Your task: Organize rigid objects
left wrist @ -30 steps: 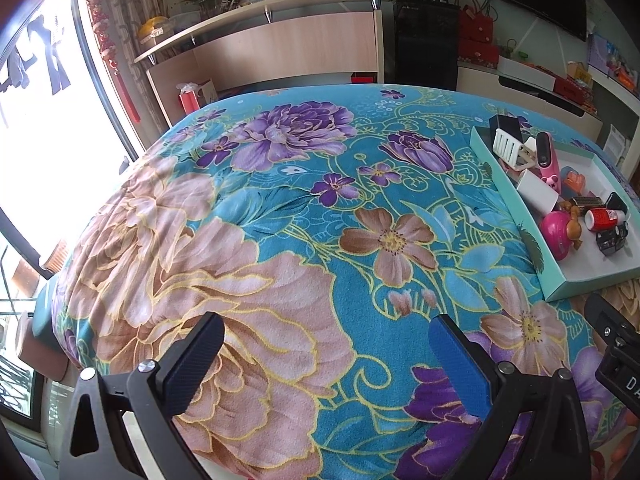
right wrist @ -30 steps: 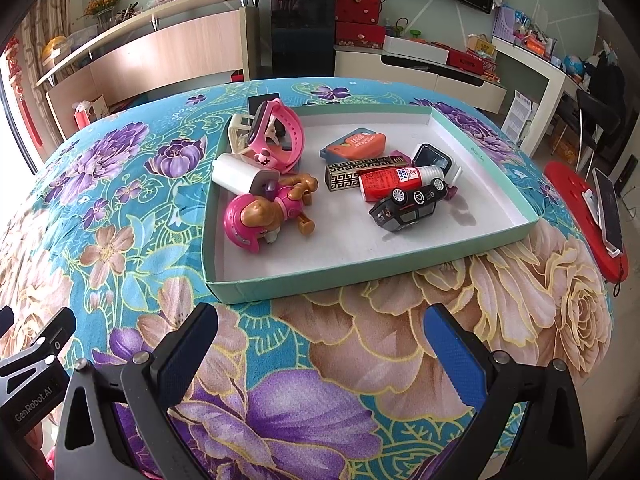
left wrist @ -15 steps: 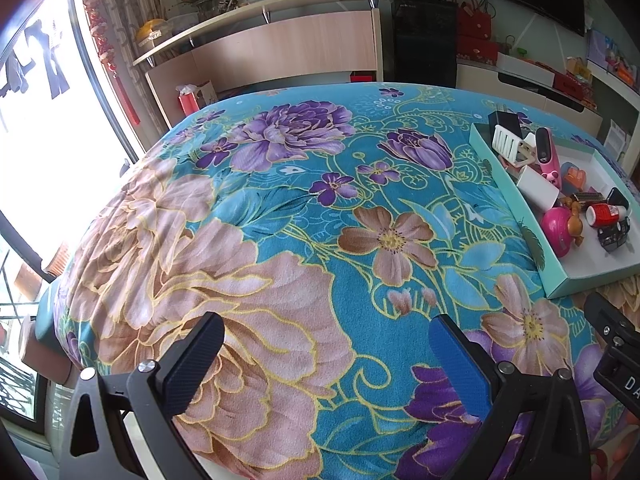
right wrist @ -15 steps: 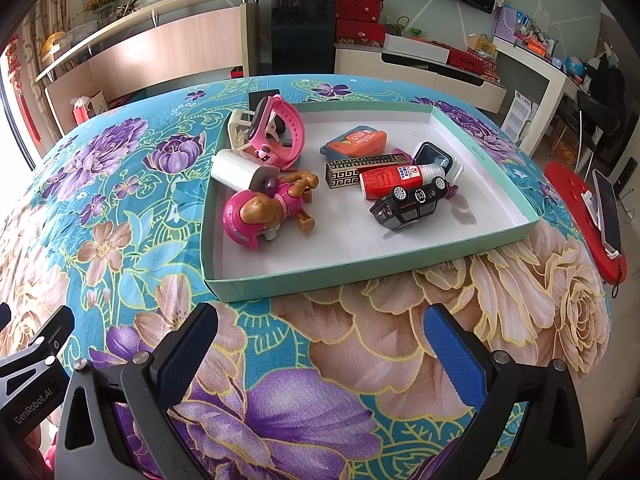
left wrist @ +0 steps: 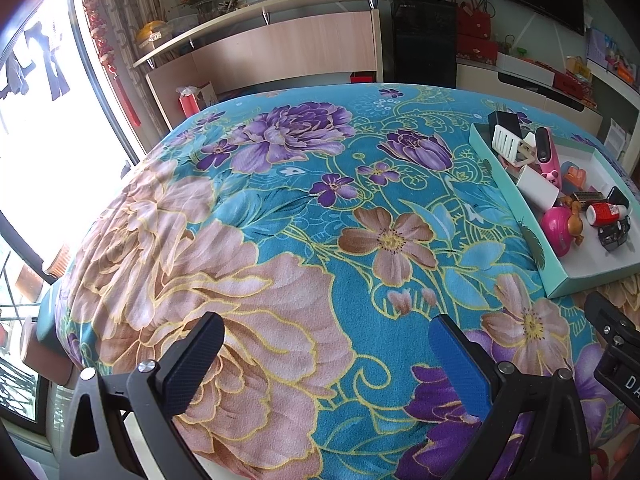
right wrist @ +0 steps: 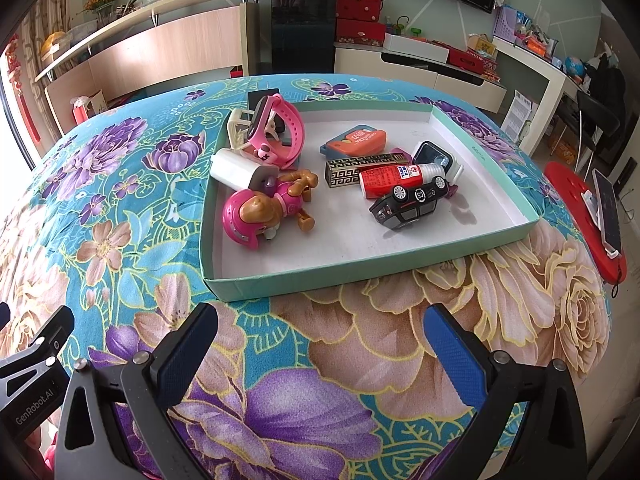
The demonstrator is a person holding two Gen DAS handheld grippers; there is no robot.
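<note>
A shallow green tray [right wrist: 360, 270] sits on a flowery blanket [right wrist: 120, 200]. Inside it, on the left, a pink toy puppy [right wrist: 264, 210] lies on its side. A white block [right wrist: 236, 170] is just behind it, and a pink watch [right wrist: 276, 130] stands at the far left corner. On the right, a black toy car [right wrist: 408, 204] leans against a red bottle [right wrist: 396, 180]. A gold box [right wrist: 360, 168] and an orange case [right wrist: 354, 142] lie farther back.

The right gripper [right wrist: 320, 344] hangs near the tray's near edge, wide open, holding nothing. The left gripper [left wrist: 326, 356] is wide open too, over bare blanket, with the tray far to its right.
</note>
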